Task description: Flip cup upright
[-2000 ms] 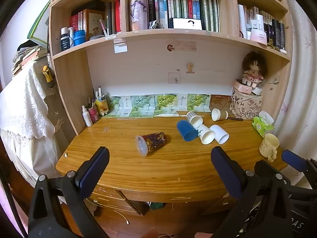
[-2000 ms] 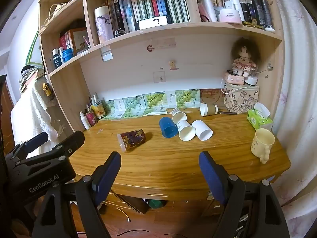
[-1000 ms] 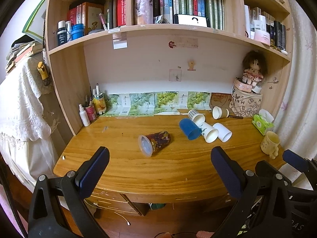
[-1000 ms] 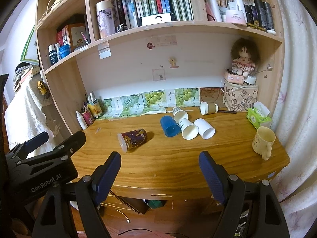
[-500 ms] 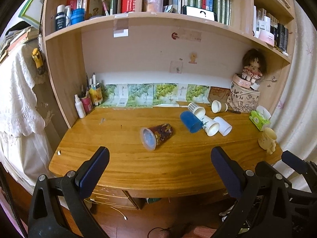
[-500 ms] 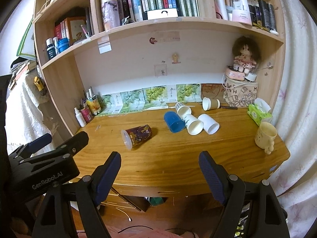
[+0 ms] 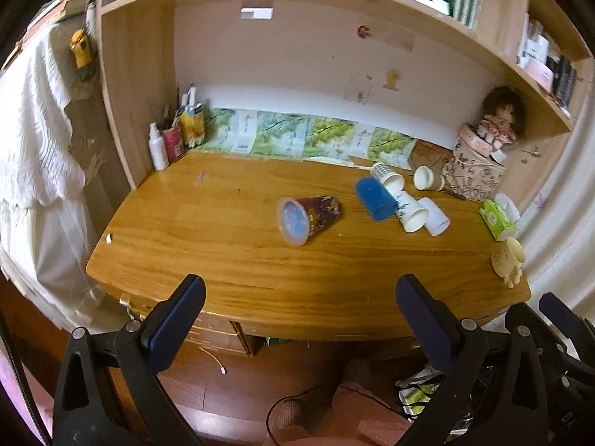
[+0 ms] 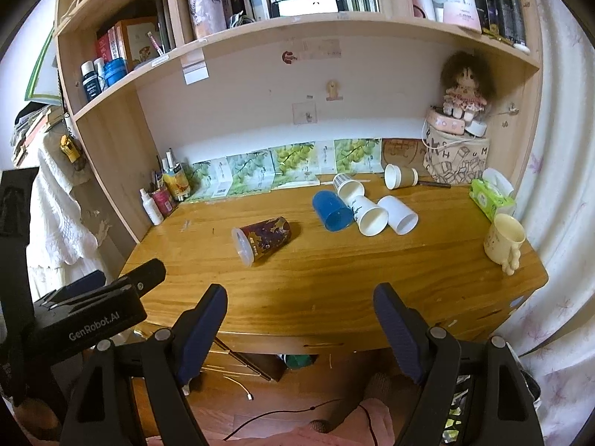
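Observation:
A dark red patterned cup [image 7: 310, 217] lies on its side mid-desk, mouth toward me; it also shows in the right wrist view [image 8: 262, 239]. A blue cup [image 7: 375, 199] [image 8: 332, 211] and several white paper cups [image 7: 411, 213] [image 8: 368, 215] lie on their sides to its right. My left gripper [image 7: 297, 316] is open and empty, above the desk's front edge. My right gripper [image 8: 299, 329] is open and empty, at the front edge too. The left gripper's body shows in the right wrist view [image 8: 85, 316].
The wooden desk [image 7: 223, 252] sits under bookshelves [image 8: 260, 37]. A cream mug [image 8: 504, 239] stands upright at the right edge. A green tissue pack [image 8: 489, 197], a patterned box with a doll [image 8: 459, 156] and bottles [image 8: 163, 197] line the back.
Both grippers have risen and moved closer to the desk; the left view now tilts down more, with blur. The cups have not moved. Both grippers stay open.

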### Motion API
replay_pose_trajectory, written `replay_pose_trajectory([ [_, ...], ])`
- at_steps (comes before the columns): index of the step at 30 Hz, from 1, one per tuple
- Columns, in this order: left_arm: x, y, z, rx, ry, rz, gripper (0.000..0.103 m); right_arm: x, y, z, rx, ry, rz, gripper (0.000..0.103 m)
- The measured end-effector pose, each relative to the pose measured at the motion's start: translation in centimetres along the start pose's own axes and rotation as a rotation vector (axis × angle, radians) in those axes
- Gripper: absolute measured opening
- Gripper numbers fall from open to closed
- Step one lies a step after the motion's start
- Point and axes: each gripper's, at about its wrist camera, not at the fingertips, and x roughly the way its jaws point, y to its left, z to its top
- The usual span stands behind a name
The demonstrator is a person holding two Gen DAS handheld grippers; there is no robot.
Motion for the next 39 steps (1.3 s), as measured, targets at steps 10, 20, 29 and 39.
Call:
replay_pose_trajectory([
  [10, 3.1, 0.9, 1.2, -0.089, 0.086, -0.001, 0.102, 3.1, -0.6, 0.9, -0.001, 0.100, 0.019, 0.082],
  [20, 6.6, -1.1, 3.2, -0.061, 0.146, 0.051, 0.102, 7.2, -3.3, 2.5, 0.038, 0.181, 0.072, 0.082],
  [29, 9.8, -5.5, 7.2, 0.018, 0.130, 0.105, 0.102, 11.7, -7.3, 5.4, 0.092, 0.220, 0.135, 0.082],
  [39, 13.7, -10.4, 12.7, 0.200, 0.068, 0.158, 0.102, 16.8, -11.5, 9.7, 0.156, 0.245, 0.197, 0.082],
])
